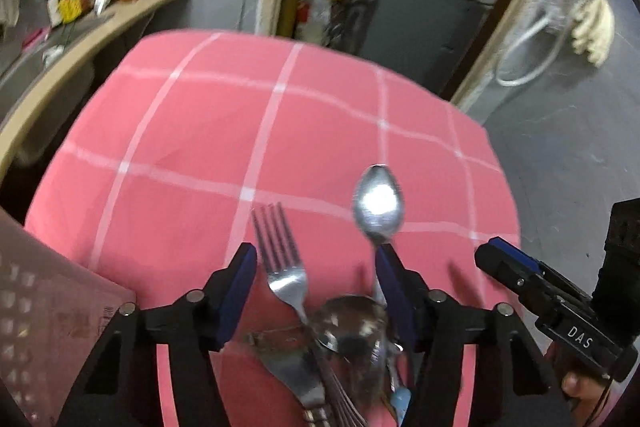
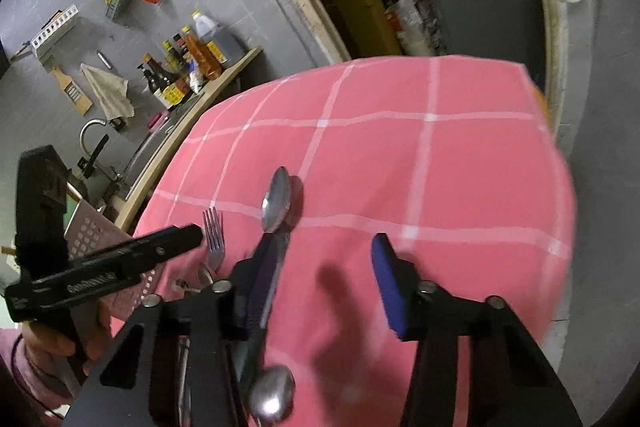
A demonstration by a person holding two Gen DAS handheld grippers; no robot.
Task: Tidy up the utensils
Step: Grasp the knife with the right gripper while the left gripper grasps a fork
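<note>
Heaped cutlery (image 1: 340,359) lies nearest, bunched between the blue pads of the left gripper (image 1: 316,291): a big spoon bowl, a couple of fork handles and something with a pale blue handle, all crossing one another. Its jaws stand apart, astride the heap without pressing on anything that I can see. One fork (image 1: 282,259) sticks out of the pile toward twelve o'clock, tines away from the gripper, just inside the left pad. A tablespoon (image 1: 378,205) points out at about one o'clock, its handle running down along the inner face of the right pad; whether they touch I cannot tell.

From the other side, the right gripper (image 2: 324,283) hangs over bare cloth with its jaws apart and nothing between them. That same tablespoon (image 2: 277,201) lies just outside its left pad, at eleven o'clock, and a second spoon bowl (image 2: 272,401) sits close under the frame at six.

Both tools seem angled down at the heap so that pieces can be picked out one by one. A pale perforated plastic basket (image 1: 44,331) waits at eight o'clock on the edge of the pink checked tablecloth (image 1: 200,131), likely where the sorted pieces belong. Beyond it, sauce bottles (image 2: 180,75) line a counter.
</note>
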